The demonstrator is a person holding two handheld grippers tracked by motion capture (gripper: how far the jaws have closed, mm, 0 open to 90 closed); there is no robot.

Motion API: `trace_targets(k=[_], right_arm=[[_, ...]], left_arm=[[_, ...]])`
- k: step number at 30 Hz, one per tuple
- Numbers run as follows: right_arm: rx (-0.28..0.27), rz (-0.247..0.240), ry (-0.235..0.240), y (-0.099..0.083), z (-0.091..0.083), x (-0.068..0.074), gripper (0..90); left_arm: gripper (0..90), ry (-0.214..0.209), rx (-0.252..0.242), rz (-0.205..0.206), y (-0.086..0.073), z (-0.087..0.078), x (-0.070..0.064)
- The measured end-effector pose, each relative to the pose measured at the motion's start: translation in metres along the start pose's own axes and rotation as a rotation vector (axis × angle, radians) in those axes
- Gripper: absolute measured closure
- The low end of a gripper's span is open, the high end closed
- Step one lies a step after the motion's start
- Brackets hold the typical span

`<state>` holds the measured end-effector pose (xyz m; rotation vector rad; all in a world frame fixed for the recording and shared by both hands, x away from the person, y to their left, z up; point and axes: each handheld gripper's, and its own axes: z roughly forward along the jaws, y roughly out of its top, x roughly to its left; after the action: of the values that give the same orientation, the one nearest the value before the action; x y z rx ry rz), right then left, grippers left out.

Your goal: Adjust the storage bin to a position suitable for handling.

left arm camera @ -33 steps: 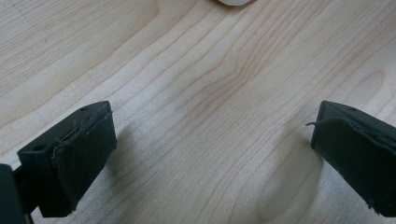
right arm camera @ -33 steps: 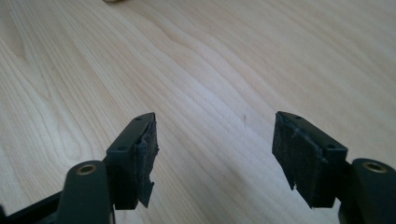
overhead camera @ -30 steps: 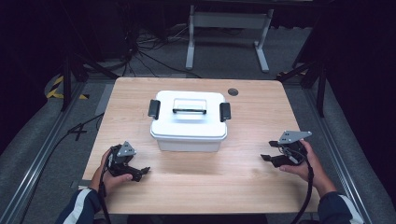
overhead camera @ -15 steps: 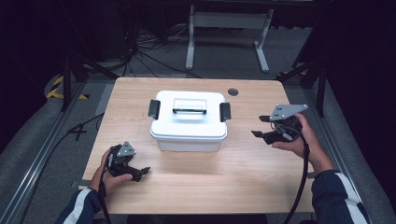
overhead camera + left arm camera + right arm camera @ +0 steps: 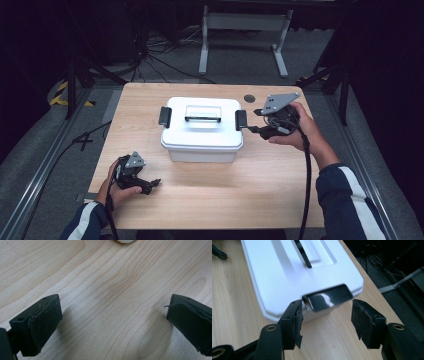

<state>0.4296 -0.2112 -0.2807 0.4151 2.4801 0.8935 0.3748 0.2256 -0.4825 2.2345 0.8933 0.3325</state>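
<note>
Two grippers at work on a pale wooden table (image 5: 280, 190), and the biggest thing on it is a white lidded box (image 5: 202, 129), sitting a little toward the far edge, about midway between the left and right edges. Its lid carries a black handle (image 5: 202, 119) and there's a black latch at each end: left latch (image 5: 164, 116), right latch (image 5: 241, 120).

Over by the right edge, the right gripper (image 5: 256, 129) points straight at that right latch, tips just beside it. The right gripper view brings this up close: jaws apart, glossy latch (image 5: 329, 297) sitting between them, not yet clamped, with the left-hand pad (image 5: 298, 320) right against the box wall.

Down near the front left corner, the left gripper (image 5: 150, 185) rests low on the table, well apart from the box. Its own view shows jaws spread wide over bare wood grain (image 5: 112, 302), with a sliver of the white box (image 5: 124, 241) at the top edge.

Smallest of all: a dark round grommet (image 5: 249, 98) by the far edge. Beyond the table, cables and a grey metal stand (image 5: 245, 30) lie on the dark floor.
</note>
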Motion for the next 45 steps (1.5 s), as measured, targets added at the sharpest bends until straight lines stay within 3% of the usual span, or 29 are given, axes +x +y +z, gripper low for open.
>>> trace_targets(k=[8, 17, 24, 26, 28, 29, 38, 41, 45], right_arm=[[0.027, -0.081, 0.017, 0.047, 0.025, 0.005, 44.2], [0.095, -0.146, 0.071, 0.083, 0.071, 0.012, 48.1], [0.162, -0.213, 0.118, 0.097, 0.100, 0.014, 63.6], [0.157, -0.233, 0.128, 0.099, 0.103, 0.016, 73.4], [0.158, -0.234, 0.121, 0.099, 0.103, 0.017, 76.2], [0.149, -0.266, 0.135, 0.101, 0.102, 0.018, 81.4], [0.180, -0.294, 0.137, 0.102, 0.100, 0.020, 83.4], [0.169, -0.320, 0.141, 0.103, 0.101, 0.019, 83.8], [0.167, -0.319, 0.141, 0.103, 0.100, 0.018, 84.0]], left_arm=[[0.5, -0.001, 0.000, 0.000, 0.000, 0.000, 0.000], [0.5, -0.001, 0.000, 0.001, 0.000, 0.000, 0.000], [0.5, -0.005, 0.002, 0.003, 0.000, 0.000, 0.000], [0.5, -0.002, -0.004, 0.001, 0.000, 0.000, 0.000], [0.5, -0.002, -0.004, 0.002, 0.000, 0.000, 0.000], [0.5, -0.003, -0.003, 0.001, 0.000, 0.000, 0.000], [0.5, -0.003, -0.002, 0.002, 0.000, 0.000, 0.000], [0.5, -0.002, -0.002, 0.002, 0.000, 0.000, 0.000], [0.5, -0.003, -0.002, 0.002, 0.000, 0.000, 0.000]])
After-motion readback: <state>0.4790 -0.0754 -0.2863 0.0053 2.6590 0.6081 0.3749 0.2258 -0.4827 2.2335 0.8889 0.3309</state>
